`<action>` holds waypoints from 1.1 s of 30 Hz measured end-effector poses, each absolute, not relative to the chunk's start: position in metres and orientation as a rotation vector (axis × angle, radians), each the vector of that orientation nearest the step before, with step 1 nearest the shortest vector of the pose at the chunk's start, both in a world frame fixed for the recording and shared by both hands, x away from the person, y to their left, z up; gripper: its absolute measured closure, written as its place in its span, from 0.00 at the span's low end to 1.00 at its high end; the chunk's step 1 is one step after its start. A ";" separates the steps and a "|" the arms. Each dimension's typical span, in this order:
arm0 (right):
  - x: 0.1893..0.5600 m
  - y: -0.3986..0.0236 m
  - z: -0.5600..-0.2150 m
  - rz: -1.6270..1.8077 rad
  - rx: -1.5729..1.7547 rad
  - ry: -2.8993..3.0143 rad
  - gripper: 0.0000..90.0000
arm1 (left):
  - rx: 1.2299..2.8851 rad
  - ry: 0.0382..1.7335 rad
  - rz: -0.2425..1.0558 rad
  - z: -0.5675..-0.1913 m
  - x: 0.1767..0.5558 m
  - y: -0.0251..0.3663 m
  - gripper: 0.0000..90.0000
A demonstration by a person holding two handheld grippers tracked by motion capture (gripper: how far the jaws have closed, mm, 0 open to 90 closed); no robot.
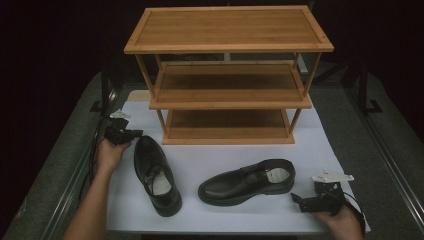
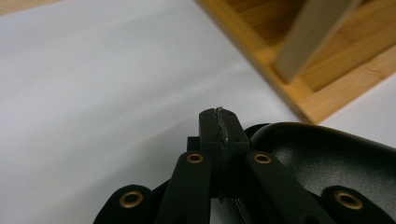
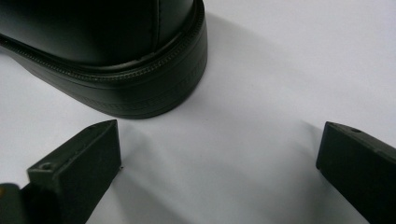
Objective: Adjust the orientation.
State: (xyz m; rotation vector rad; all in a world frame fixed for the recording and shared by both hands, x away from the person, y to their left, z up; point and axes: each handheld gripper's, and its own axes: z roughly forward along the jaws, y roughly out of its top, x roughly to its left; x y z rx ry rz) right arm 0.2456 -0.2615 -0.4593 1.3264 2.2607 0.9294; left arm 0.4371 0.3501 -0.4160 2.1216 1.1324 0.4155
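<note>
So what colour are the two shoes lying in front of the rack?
Glossy black, left shoe and right shoe alike; the high view shows it best.

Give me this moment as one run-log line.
left tool: shut, empty, beside left shoe heel | right tool: open, behind right shoe heel, apart | rack: shelves bare

In the right claw view the right shoe [image 3: 107, 56] runs off the top and left edges, heel alone showing. The left claw [image 2: 219, 122] view's own linkage covers much of the left shoe [image 2: 336, 158] (the rack [image 2: 299, 56] there is blurred).
</note>
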 end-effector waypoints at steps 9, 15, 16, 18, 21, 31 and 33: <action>0.246 -0.262 -0.459 0.930 1.327 2.261 0.00 | 2.152 1.028 0.379 -0.415 0.432 0.322 1.00; 0.246 -0.262 -0.459 0.930 1.327 2.261 0.00 | 2.148 0.990 0.378 -0.413 0.429 0.308 1.00; 0.246 -0.262 -0.459 0.930 1.327 2.261 0.00 | 2.146 0.984 0.374 -0.413 0.428 0.306 1.00; 0.246 -0.262 -0.459 0.930 1.326 2.260 0.00 | 2.150 0.976 0.385 -0.413 0.428 0.303 1.00; 0.246 -0.262 -0.459 0.930 1.326 2.261 0.00 | 2.145 0.971 0.374 -0.411 0.427 0.305 1.00; 0.245 -0.262 -0.459 0.930 1.325 2.259 0.00 | 2.103 0.982 0.379 -0.396 0.365 0.339 1.00; 0.245 -0.262 -0.459 0.930 1.325 2.260 0.00 | 2.100 0.988 0.378 -0.397 0.357 0.342 1.00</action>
